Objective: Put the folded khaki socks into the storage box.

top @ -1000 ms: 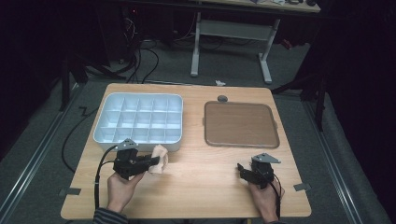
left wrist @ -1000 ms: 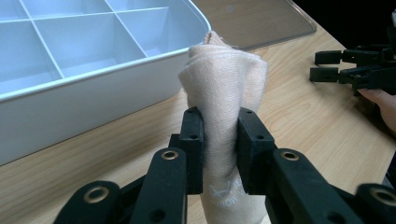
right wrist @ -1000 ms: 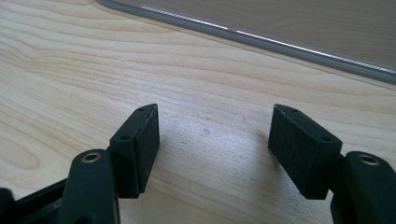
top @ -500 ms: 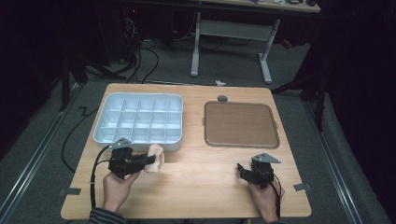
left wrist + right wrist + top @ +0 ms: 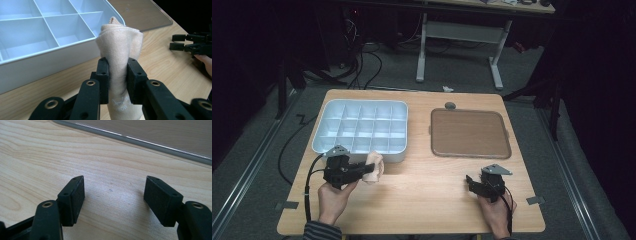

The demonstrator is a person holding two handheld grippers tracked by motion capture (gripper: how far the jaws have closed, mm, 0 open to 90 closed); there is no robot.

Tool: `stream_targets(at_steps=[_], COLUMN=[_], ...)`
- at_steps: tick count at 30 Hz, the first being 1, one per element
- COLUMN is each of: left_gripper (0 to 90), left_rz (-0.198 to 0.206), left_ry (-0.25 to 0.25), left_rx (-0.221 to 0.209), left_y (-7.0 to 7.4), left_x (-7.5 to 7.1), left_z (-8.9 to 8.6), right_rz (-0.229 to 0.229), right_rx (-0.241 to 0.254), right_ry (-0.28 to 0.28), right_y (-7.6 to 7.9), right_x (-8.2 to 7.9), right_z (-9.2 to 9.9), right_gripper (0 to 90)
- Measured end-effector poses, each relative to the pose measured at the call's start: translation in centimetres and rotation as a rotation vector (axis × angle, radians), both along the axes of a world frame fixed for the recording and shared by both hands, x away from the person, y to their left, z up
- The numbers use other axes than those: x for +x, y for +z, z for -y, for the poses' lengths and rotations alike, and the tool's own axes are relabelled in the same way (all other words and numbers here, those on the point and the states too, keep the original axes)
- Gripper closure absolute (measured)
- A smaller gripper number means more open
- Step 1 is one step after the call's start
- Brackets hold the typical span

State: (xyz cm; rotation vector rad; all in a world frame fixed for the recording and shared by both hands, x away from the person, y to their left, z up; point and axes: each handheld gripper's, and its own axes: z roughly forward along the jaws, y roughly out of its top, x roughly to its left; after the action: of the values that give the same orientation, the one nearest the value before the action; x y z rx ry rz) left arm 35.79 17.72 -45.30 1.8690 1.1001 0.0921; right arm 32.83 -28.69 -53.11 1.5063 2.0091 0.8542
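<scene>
The left gripper (image 5: 117, 72) pinched a rolled beige sock (image 5: 120, 50) between its pads, the cloth bulging above the jaws and hanging below them. In the high view that gripper (image 5: 362, 171) pointed toward the table's middle, with the sock (image 5: 374, 167) held just in front of the white box (image 5: 359, 127), close to its near wall but outside its compartments. The box (image 5: 45, 32) was divided into a grid of cells. The right gripper (image 5: 115, 195) rested low over the bare table (image 5: 50, 152) with its jaws spread and nothing between them, a short way in front of the brown tray (image 5: 469, 132). The two grippers lay well apart.
</scene>
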Motion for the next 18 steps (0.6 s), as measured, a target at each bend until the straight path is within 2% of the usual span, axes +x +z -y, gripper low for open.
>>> stream_targets(at_steps=[9,18], left_gripper=[74.7,74.7], left_rz=[0.006,0.012], left_ry=[0.008,0.018], left_rx=[0.015,0.013], left_y=[0.41,0.82], left_x=[0.34,0.63], left_z=[-0.39,-0.79], right_rz=[0.001,0.001], right_rx=[-0.004,-0.004], right_ry=[0.002,0.002], right_y=[-0.01,-0.01], right_x=[0.01,0.01], right_z=[-0.02,-0.02], right_gripper=[33.3,33.3])
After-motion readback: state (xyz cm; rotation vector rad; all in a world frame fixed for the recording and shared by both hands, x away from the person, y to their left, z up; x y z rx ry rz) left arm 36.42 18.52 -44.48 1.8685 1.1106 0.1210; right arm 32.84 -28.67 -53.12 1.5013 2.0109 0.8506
